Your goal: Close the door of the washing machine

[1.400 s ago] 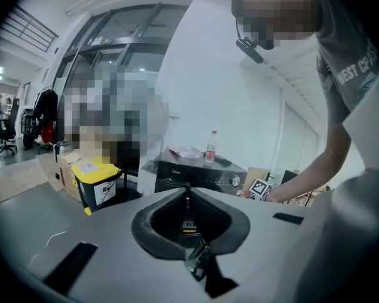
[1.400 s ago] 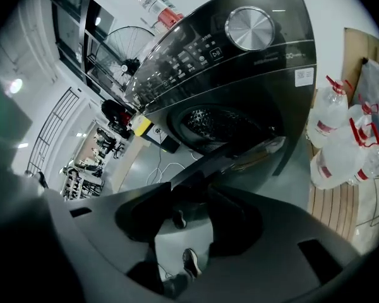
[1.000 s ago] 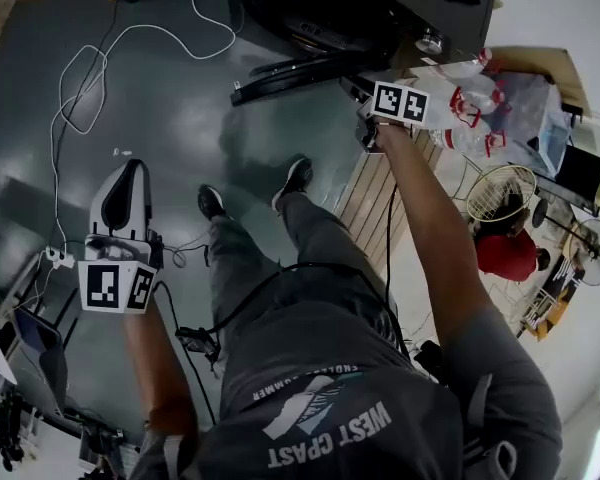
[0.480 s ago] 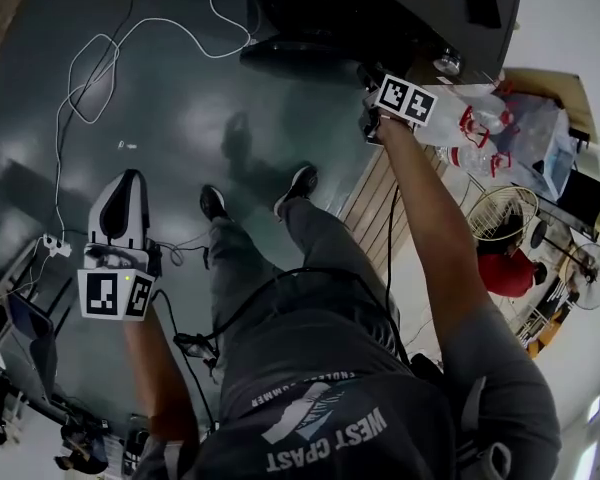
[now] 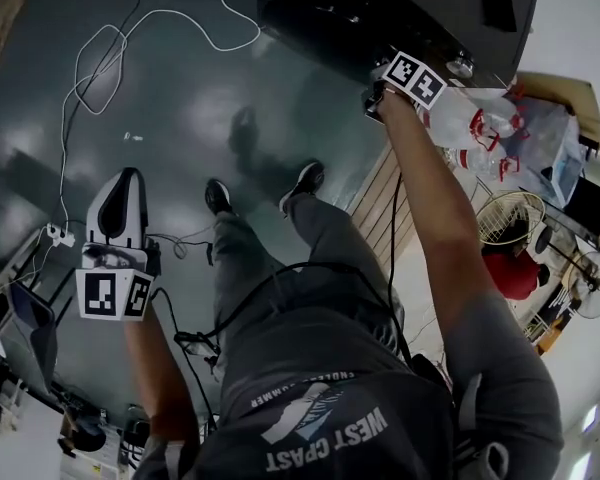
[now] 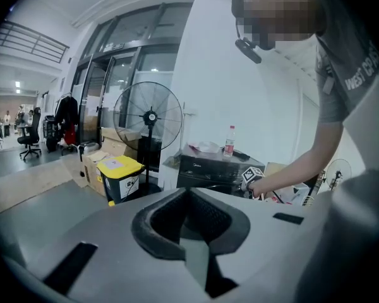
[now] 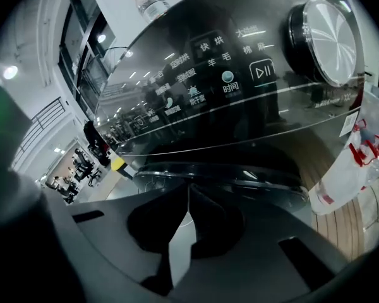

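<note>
The dark washing machine [image 5: 380,8] stands at the top of the head view. Its round door [image 7: 240,175] lies flush against the front, below the glossy control panel [image 7: 227,74]. My right gripper [image 5: 372,100] is stretched out to the machine's front, close to the door's rim. Its jaws [image 7: 188,188] are closing with the tips together and nothing between them. My left gripper [image 5: 130,173] hangs low at the left over the floor, far from the machine. Its fingers [image 6: 189,194] are shut and empty. The left gripper view shows the machine [image 6: 208,169] from across the room.
A white cable [image 5: 100,58] loops over the dark floor. Plastic bags of bottles [image 5: 490,128] and a small fan [image 5: 505,218] sit to the machine's right on a wooden platform [image 5: 380,208]. A water bottle [image 6: 228,142] stands on the machine. A yellow-lidded bin [image 6: 117,175] and a standing fan [image 6: 150,118] are farther off.
The washer door has swung from open to flat against the machine. My right hand followed it in toward the front. The left gripper has stayed where it was.
</note>
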